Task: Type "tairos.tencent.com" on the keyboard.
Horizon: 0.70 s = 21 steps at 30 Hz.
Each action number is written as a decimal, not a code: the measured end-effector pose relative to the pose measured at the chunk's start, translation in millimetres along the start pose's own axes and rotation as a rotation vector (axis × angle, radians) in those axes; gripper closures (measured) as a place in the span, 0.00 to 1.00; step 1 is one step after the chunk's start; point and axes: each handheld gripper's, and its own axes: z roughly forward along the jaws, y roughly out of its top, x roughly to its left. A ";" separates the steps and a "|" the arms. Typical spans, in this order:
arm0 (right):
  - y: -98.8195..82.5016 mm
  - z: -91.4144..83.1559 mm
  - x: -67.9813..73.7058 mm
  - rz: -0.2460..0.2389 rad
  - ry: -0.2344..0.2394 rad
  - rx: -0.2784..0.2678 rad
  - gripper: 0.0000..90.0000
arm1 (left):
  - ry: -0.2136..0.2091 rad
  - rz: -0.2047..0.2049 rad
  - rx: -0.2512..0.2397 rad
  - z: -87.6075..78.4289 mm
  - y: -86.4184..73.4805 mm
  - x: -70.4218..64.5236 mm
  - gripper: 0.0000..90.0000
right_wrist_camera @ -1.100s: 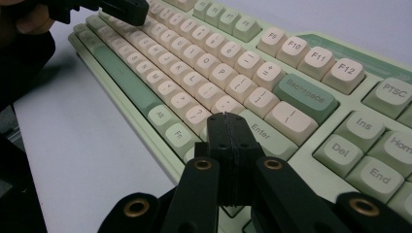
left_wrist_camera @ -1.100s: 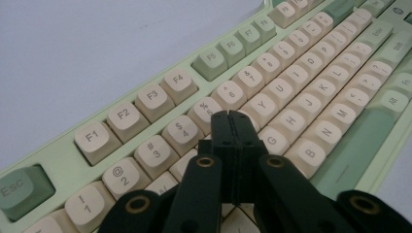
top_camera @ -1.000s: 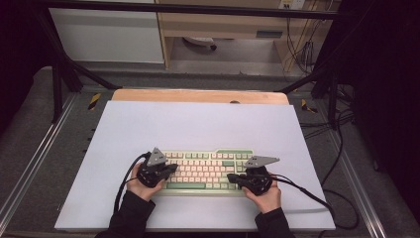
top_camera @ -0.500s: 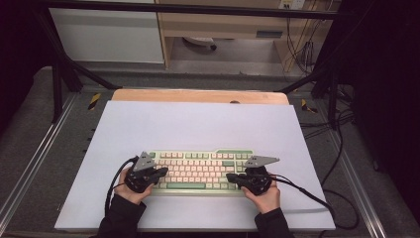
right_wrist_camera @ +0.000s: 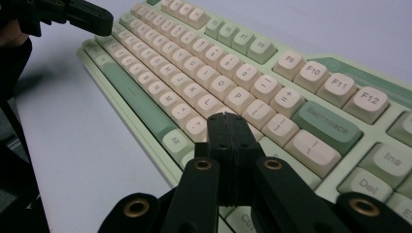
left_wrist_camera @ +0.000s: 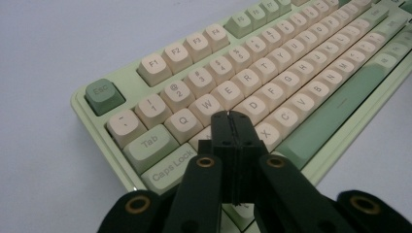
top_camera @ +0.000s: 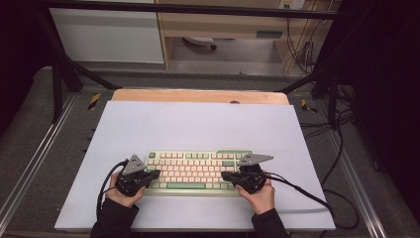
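The keyboard [top_camera: 198, 171] lies on the mat [top_camera: 198, 124], near its front edge.

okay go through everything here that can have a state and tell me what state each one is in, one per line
Left claw: shut, nothing between its jaws, tip over the keyboard's left end.
Right claw: shut, nothing held, tip over the keys near the right end of the main block.
Keyboard: flat on the white mat, keys up, all visible keycaps in place.
White mat: lying flat on the table.
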 end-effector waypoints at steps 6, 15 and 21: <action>8.9 7.9 6.4 -0.014 0.005 0.008 1.00 | -0.001 -0.004 -0.004 -1.7 -1.2 1.1 1.00; 24.1 22.4 13.2 -0.020 -0.003 0.006 1.00 | -0.005 -0.006 -0.007 -1.9 -1.0 1.5 1.00; 30.4 36.7 15.2 -0.022 -0.010 0.021 1.00 | -0.006 -0.008 -0.006 -1.2 -1.2 1.6 1.00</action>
